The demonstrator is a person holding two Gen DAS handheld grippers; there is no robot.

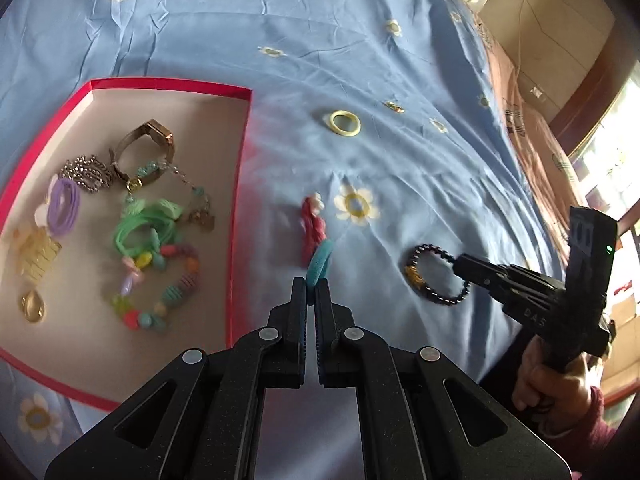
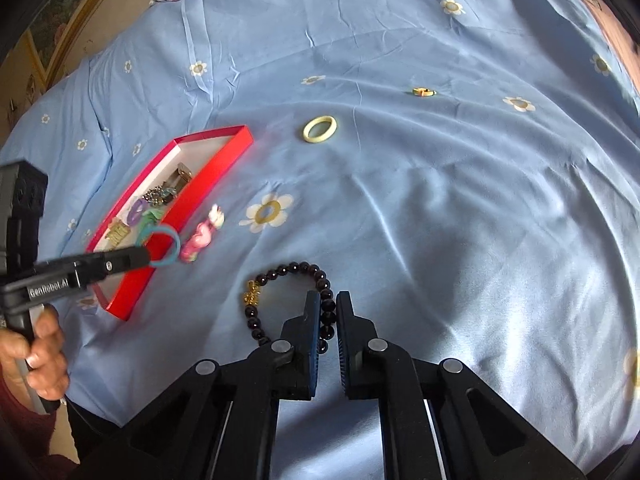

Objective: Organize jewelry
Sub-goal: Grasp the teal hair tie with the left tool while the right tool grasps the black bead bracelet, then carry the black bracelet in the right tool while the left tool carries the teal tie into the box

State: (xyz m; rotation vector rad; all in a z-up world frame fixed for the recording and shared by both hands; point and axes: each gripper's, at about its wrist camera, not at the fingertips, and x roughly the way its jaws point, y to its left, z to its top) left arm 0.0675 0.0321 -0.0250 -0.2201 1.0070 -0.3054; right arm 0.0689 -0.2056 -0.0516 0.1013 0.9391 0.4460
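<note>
Left gripper (image 1: 311,286) clenched on teal band (image 1: 320,261), held just right of the box (image 1: 240,184) wall; box interior lies to its left. Right gripper (image 2: 329,300) pinches bead bracelet (image 2: 292,270) lying on the sheet, farther from the box than the left

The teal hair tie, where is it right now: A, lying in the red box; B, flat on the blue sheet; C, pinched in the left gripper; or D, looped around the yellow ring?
C: the teal hair tie sticks up from the closed tips of the left gripper, off the blue sheet and outside the red box.
</note>
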